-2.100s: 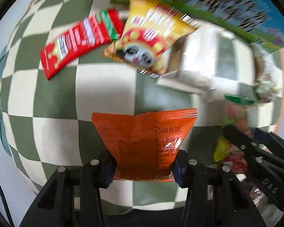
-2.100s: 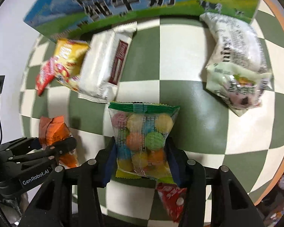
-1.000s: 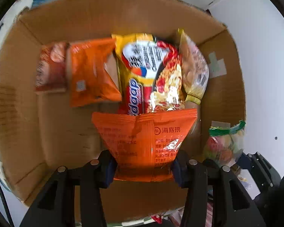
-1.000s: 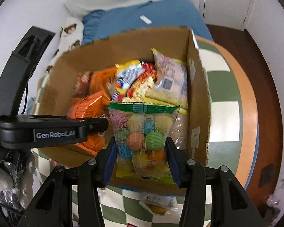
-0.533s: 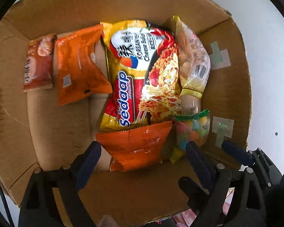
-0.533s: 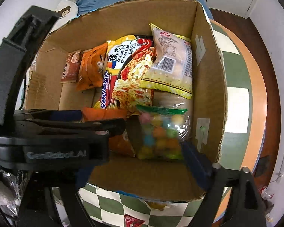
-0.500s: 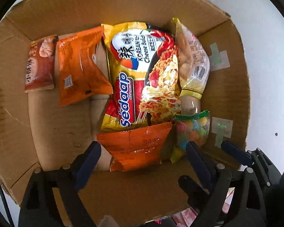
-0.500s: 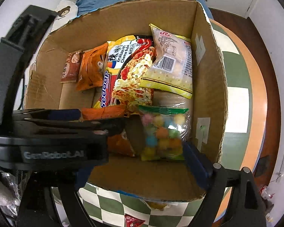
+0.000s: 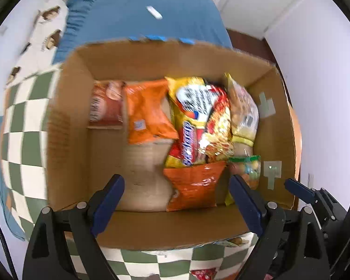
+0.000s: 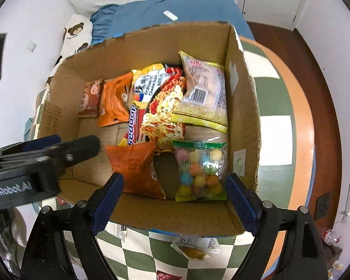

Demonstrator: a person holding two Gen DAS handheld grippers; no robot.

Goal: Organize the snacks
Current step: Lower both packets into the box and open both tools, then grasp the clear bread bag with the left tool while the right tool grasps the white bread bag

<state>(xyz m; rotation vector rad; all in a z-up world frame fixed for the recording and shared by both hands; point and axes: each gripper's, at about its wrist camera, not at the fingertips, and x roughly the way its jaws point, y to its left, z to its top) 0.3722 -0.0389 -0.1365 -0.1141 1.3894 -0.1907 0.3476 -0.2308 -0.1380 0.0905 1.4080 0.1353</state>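
An open cardboard box [image 9: 67,121] [image 10: 242,107] holds several snacks. An orange packet [image 9: 193,184] [image 10: 135,163] lies at its near side, with a clear bag of coloured candy balls [image 10: 200,168] [image 9: 247,170] right of it. Behind them lie a yellow noodle pack [image 9: 198,121] [image 10: 156,102], a pale bread pack [image 10: 203,93], another orange packet [image 9: 147,112] and a brown packet [image 9: 105,107]. My left gripper [image 9: 177,193] is open and empty above the box's near wall. My right gripper [image 10: 175,193] is open and empty above the same wall. The left gripper also shows in the right wrist view [image 10: 46,158].
The box stands on a green-and-white checked cloth [image 9: 23,140] [image 10: 165,256]. Loose snack packets [image 10: 193,247] lie on the cloth in front of the box. A blue bed [image 9: 140,21] and a bear-print pillow [image 10: 74,32] are behind it. A white wall is at the right.
Both grippers let go of their packets, which now lie in the box. Since half a second ago both grippers have drawn back and up from the box, still open.
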